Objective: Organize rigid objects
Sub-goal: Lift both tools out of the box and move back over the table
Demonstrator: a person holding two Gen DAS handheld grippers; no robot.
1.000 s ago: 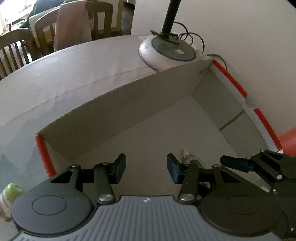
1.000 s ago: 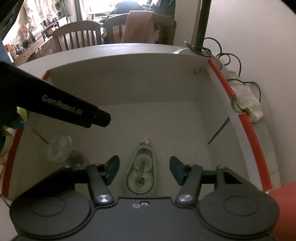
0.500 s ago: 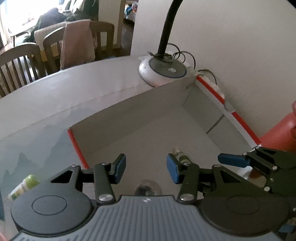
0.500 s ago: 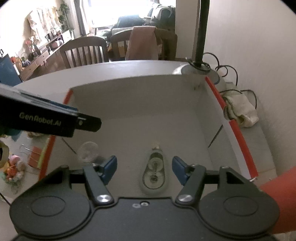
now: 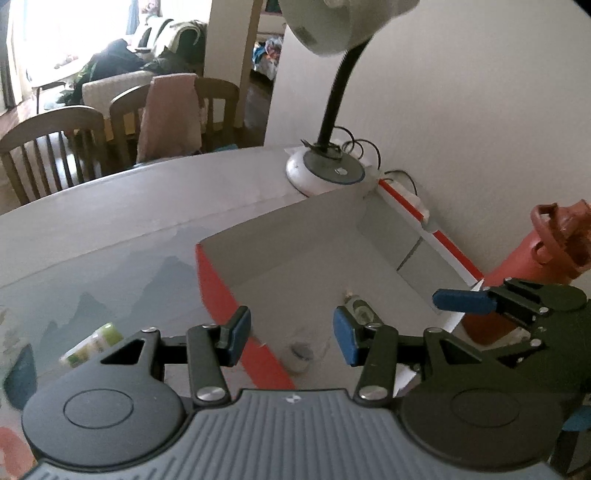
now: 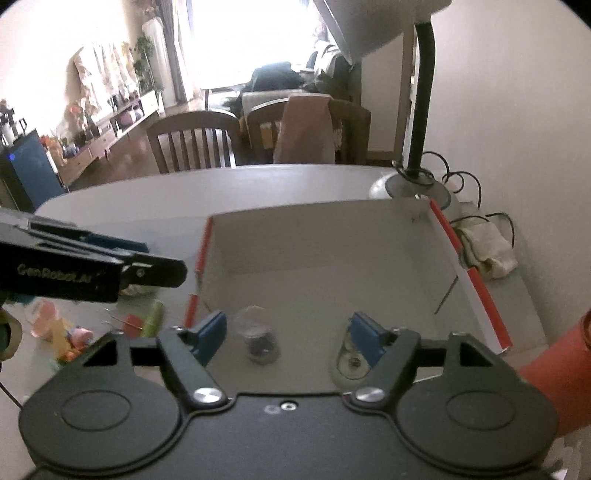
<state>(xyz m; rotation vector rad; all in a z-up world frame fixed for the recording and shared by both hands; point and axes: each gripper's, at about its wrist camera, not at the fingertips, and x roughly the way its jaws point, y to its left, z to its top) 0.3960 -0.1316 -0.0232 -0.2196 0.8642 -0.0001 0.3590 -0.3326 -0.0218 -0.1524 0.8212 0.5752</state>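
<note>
Box [image 6: 332,295] below empty, opening right gripper [image 6: 286,334]

The correction tape [image 6: 349,360] inside the box [image 6: 314,236] is being half hidden by a finger; the lamp shade [image 6: 369,26] is being cropped above.

Matt white cardboard box [image 6: 332,258] with red paper edging; clear glossy plastic jar [image 6: 256,334]; smooth grey tabletop [image 5: 110,229]; wooden chairs [image 6: 192,144]; matt black plastic gripper bodies.
</note>
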